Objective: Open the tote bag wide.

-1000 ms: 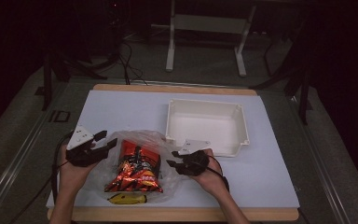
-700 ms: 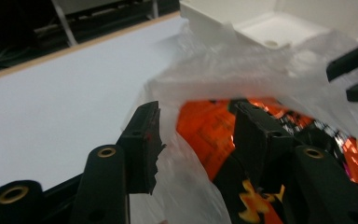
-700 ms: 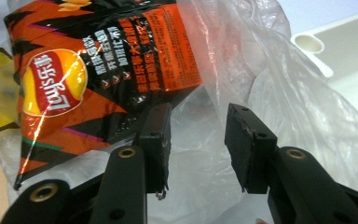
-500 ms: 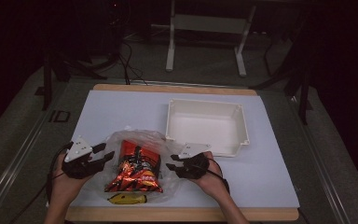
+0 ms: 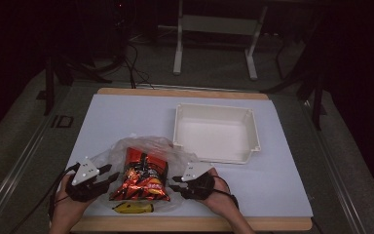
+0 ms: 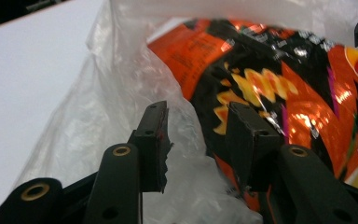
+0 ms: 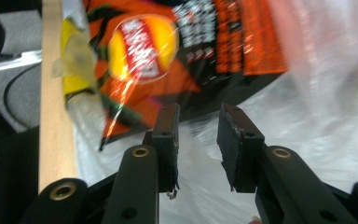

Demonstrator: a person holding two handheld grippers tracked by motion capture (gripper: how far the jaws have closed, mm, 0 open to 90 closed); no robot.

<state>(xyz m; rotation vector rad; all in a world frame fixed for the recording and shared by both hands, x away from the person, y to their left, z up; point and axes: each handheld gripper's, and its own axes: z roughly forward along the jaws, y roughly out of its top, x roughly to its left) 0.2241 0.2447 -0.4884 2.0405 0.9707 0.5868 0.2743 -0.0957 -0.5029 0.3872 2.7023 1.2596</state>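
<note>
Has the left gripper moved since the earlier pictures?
Yes. The left gripper came nearer the table's wooden front edge, beside the clear plastic bag, and its jaws have just been closing.

A clear, crinkled plastic bag (image 5: 141,148) lies flat on the table between the left gripper (image 5: 108,174) and the right gripper (image 5: 175,184), its film reaching between both pairs of jaws. Inside it, midway between the two tools, lies an orange-and-black snack packet (image 5: 141,174), face up. A yellow item (image 5: 132,207) sits just beyond the packet's near end.
</note>
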